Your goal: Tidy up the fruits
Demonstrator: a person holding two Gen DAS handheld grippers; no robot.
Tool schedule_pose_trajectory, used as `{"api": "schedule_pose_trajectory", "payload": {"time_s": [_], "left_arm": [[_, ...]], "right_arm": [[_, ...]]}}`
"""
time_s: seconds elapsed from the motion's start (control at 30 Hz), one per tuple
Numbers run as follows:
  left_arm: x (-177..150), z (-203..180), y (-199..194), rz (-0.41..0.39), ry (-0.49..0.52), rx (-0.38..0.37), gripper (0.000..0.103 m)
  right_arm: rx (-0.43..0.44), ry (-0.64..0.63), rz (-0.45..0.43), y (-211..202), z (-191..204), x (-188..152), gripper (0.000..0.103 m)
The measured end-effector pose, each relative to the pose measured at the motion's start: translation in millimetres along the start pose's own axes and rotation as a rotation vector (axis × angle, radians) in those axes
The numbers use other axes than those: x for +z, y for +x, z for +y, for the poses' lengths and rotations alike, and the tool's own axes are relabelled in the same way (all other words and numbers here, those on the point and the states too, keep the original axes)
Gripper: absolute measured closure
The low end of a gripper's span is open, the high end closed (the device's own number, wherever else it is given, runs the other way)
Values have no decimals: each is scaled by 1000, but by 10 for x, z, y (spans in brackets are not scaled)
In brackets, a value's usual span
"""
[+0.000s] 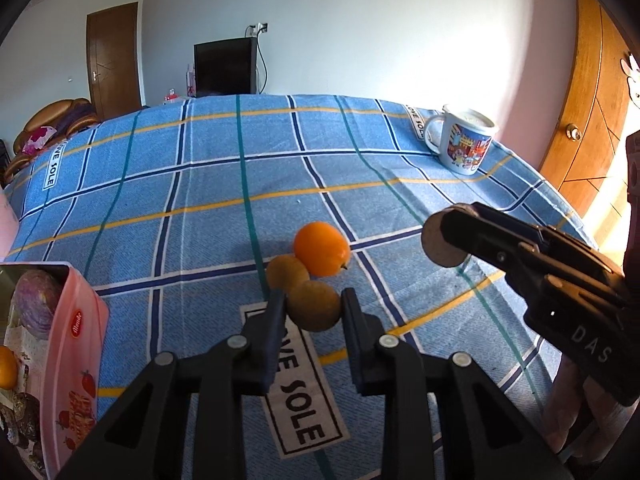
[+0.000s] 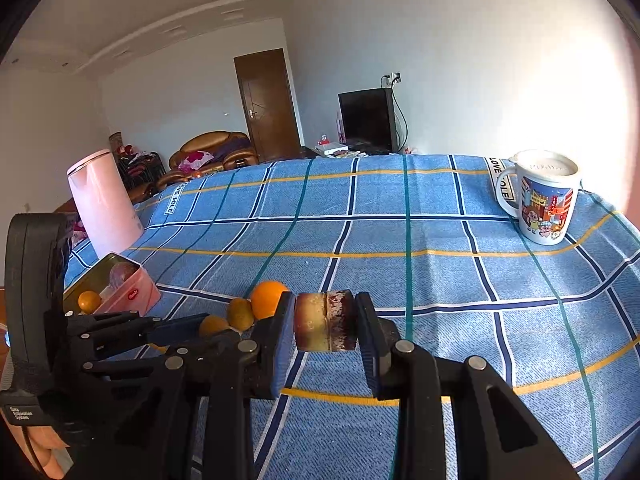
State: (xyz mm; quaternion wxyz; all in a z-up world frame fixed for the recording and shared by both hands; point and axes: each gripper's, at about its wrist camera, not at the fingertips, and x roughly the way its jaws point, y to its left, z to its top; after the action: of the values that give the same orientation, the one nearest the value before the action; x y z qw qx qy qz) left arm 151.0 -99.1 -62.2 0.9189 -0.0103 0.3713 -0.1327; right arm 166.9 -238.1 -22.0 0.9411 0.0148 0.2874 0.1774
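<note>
My left gripper (image 1: 313,304) is shut on a small dull-yellow fruit (image 1: 313,306) just above the blue checked cloth. Behind it lie a second yellow fruit (image 1: 286,272) and a bright orange (image 1: 321,248), touching each other. My right gripper (image 2: 325,320) is shut on a short cut cylinder of fruit, yellow and dark red (image 2: 325,321), held above the cloth; it shows in the left wrist view (image 1: 442,236) to the right of the fruits. A pink tin (image 1: 60,360) at the left holds an orange (image 1: 6,366), a purple cabbage piece (image 1: 36,306) and dark items.
A cartoon-printed mug (image 1: 464,142) stands at the far right of the table (image 1: 200,200). A pink kettle (image 2: 102,200) stands at the far left behind the tin (image 2: 132,292). A wooden door (image 1: 592,120) is beyond the table's right edge.
</note>
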Motion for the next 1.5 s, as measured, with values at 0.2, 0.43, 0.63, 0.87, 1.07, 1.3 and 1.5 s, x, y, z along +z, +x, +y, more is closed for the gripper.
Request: {"api": "schedule_pose_trajectory", "payload": {"time_s": [0.2, 0.43, 0.63, 0.87, 1.07, 1.3, 1.5], "left_arm": [[-21, -6, -103, -48, 8, 7, 74], [-46, -10, -184, -84, 20, 20, 74], [-79, -25, -266, -125, 26, 34, 74], [-98, -32, -339, -161, 34, 46, 74], [-119, -58, -427, -206, 48, 67, 74], [-140, -99, -504, -249, 69, 90, 74], [-169, -108, -564, -276, 78, 103, 74]], "right_arm": [[9, -14, -37, -65, 34, -1, 71], [14, -18, -66, -118, 41, -7, 71], [12, -23, -96, -179, 55, -20, 71], [6, -40, -134, -254, 98, -36, 71], [3, -50, -153, -286, 109, -41, 71], [1, -58, -176, -336, 132, -60, 71], [-5, -75, -200, -383, 167, -67, 71]]}}
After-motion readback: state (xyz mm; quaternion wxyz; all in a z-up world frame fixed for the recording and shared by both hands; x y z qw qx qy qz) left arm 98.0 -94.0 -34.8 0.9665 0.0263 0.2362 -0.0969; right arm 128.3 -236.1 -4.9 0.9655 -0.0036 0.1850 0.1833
